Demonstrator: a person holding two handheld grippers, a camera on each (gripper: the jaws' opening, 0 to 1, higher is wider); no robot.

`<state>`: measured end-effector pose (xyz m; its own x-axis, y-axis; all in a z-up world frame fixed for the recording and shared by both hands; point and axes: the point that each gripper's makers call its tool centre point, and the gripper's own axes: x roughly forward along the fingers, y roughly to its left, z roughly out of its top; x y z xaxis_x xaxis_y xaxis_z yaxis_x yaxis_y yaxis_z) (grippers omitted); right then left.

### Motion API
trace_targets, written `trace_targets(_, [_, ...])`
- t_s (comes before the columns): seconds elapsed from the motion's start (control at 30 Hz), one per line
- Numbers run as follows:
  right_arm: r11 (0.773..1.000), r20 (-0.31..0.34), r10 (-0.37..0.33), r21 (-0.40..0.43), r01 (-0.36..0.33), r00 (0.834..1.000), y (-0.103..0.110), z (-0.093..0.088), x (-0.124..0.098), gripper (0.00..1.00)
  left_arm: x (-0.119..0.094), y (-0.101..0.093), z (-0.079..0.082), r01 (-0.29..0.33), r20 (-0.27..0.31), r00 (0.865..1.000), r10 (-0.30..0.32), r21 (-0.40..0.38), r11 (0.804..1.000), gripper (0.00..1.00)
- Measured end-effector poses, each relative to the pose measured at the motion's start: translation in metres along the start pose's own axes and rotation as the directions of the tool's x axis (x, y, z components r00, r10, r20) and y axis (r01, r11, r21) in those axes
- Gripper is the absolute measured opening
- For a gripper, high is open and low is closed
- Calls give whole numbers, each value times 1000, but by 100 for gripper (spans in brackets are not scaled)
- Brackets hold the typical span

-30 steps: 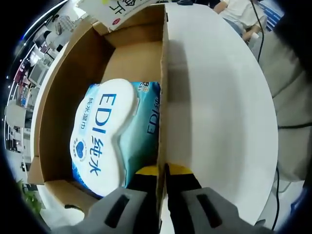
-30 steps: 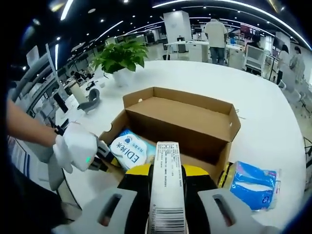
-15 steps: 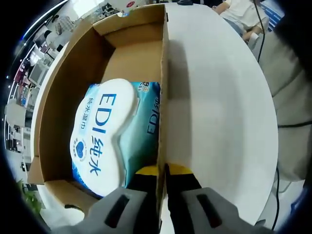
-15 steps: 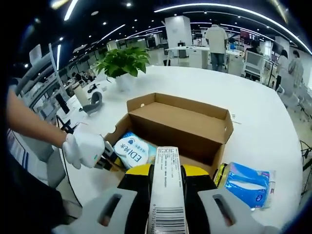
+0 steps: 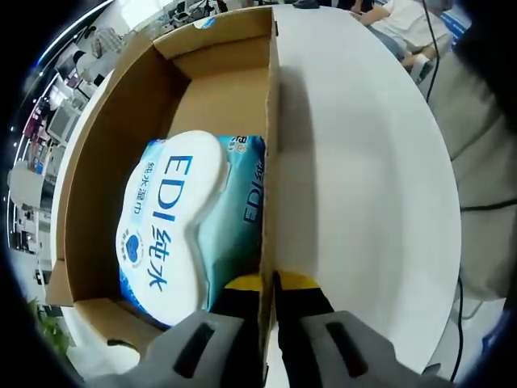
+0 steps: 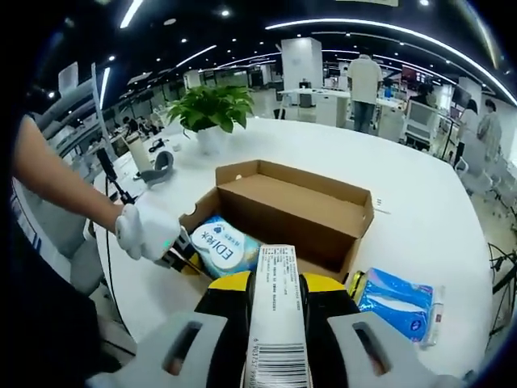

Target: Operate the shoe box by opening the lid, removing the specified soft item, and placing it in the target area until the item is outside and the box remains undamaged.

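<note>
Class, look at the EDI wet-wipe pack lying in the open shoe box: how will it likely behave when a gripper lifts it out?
The wet-wipe pack looks like soft film, so it will probably sag or crease rather than stay stiff. Its glossy wrapper may be slippery. It lies flat and broad in the shoe box, so rolling seems unlikely.

Left gripper [image 5: 269, 284]: jaws closed on the shoe box's side wall [image 5: 267, 162], one jaw inside the box, one outside.
Left hand [image 6: 147, 232]: white-gloved, at the box's near-left corner in the right gripper view, bare forearm reaching in from the left.
Right gripper [image 6: 275, 284]: jaws clamped on the box lid [image 6: 273, 323], whose labelled edge stands upright between them.
</note>
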<state>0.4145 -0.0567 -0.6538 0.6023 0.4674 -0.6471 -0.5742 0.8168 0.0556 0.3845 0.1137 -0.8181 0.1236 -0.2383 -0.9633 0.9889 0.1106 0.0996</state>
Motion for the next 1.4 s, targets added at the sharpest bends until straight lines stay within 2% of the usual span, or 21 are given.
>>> trace_targets(0.23, [1000,-3,-17,3,17,1000,-11,-11,-17,20,0,0,0,0,0,1000,0,2,1000,1])
trace_targets(0.57, [998,4,-58,24,58,998,-26,-17,-36,20,0,0,0,4,0,1000,-4,-1,1000,1])
trace_targets(1.17, [987,4,-131,89,130,991,-54,-29,-54,20,0,0,0,1,1,1000,-1,1,1000,1])
trace_targets(1.4, [980,-9,-172,98,172,985,-68,-41,-61,20,0,0,0,1,1,1000,-1,1,1000,1])
